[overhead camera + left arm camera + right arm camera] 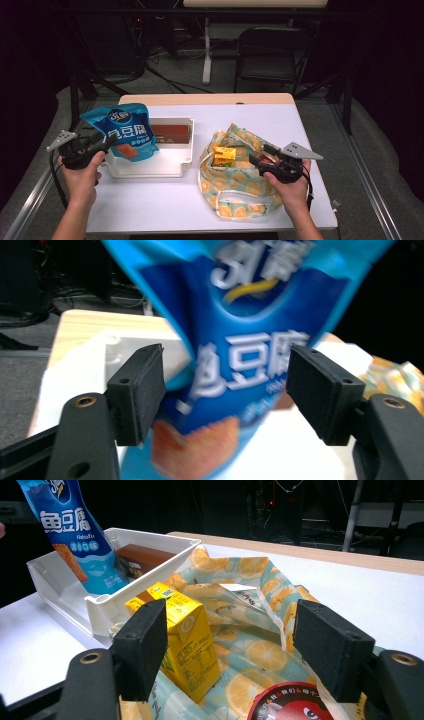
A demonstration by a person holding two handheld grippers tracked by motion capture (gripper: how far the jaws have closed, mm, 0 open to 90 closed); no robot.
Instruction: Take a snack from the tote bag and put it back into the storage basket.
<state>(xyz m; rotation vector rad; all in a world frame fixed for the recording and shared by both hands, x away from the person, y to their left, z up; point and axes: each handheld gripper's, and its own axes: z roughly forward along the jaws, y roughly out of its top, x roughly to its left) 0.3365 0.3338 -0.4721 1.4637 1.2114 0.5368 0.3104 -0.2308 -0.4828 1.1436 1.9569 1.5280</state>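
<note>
Glossy blue snack pouch [124,131], perhaps crinkled foil

Table [165,205] layout, high view: tray [150,167] sits left of centre, bag [240,172] to its right, just beside it — the two nearly touching. Snack pouch [124,131] stands upright in the tray's left end; a boxed bar [170,133] lies along the tray's far wall. Inside the bag: drink carton [225,156] upright near the tray side. Right gripper view adds a round lid [295,702] in the bag, nearer than the carton.

Left gripper [100,144] at the tray's left edge, pouch between its jaws; right gripper [256,161] over the bag's right side.
</note>
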